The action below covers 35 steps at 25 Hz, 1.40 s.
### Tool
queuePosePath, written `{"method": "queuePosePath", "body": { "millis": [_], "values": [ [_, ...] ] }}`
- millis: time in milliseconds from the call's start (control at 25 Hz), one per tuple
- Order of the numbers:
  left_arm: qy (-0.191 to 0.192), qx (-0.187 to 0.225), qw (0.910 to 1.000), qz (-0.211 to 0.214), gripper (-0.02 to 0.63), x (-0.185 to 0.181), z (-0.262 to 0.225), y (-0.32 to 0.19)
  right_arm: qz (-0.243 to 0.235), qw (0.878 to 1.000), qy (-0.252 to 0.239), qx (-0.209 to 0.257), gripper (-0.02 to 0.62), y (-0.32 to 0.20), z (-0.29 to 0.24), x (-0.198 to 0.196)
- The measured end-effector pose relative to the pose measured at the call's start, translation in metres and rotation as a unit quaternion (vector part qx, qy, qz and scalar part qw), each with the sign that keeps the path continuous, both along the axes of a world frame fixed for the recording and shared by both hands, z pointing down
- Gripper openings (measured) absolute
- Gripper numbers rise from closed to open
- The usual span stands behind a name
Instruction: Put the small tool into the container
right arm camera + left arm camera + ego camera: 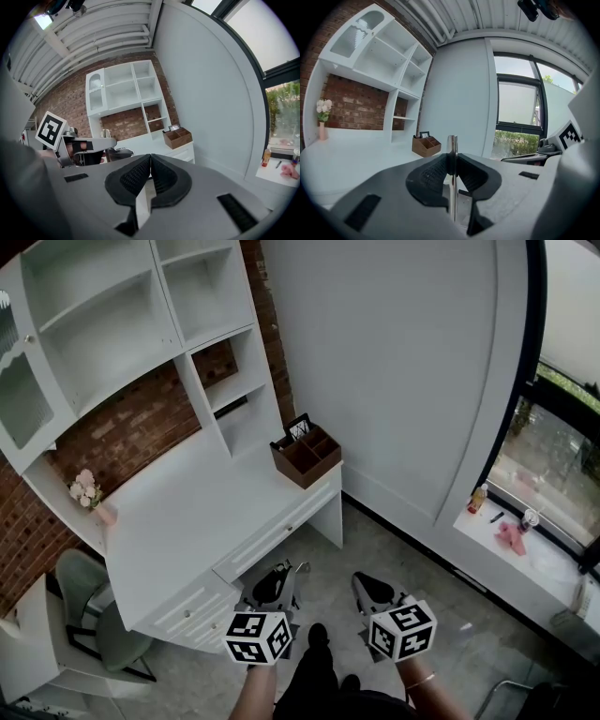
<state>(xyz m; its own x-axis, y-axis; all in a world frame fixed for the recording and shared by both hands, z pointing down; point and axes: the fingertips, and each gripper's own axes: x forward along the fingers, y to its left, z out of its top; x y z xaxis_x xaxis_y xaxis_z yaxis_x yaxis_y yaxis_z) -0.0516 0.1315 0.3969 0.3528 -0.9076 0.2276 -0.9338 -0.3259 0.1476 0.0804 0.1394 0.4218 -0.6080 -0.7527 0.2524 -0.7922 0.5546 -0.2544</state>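
Found left gripper [452, 165] clenched on tool [452, 146], a thin metal rod standing upright between the pads. Found right gripper [150, 165] pressed together, nothing between. Located container [306, 455], a wooden compartment box, at right end of desk [187, 512], well apart from both grippers. Observed both grippers held low over floor [422, 559], beside the desk front.

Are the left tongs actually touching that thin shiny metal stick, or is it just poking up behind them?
Touching. The left gripper view shows the left tongs closed on the metal stick, with both dark pads pressed against its sides.
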Motion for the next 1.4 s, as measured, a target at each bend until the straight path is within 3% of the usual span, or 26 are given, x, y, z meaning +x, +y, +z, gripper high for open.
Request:
{"method": "queuePosePath", "body": {
  "millis": [320,1000,1400],
  "values": [
    [0.008,-0.002,1.0,0.003,0.077,-0.01,0.012,-0.071,0.009,1.0,0.008,-0.013,0.005,-0.06,0.016,-0.005],
    [0.013,-0.007,0.9987,0.049,0.077,-0.05,0.012,-0.269,0.023,0.999,0.014,-0.033,0.005,-0.255,0.026,-0.071],
    [0.013,0.004,0.9967,0.08,0.077,-0.047,0.002,-0.349,0.055,0.997,0.021,-0.045,0.005,-0.308,0.035,-0.069]
  ]
}}
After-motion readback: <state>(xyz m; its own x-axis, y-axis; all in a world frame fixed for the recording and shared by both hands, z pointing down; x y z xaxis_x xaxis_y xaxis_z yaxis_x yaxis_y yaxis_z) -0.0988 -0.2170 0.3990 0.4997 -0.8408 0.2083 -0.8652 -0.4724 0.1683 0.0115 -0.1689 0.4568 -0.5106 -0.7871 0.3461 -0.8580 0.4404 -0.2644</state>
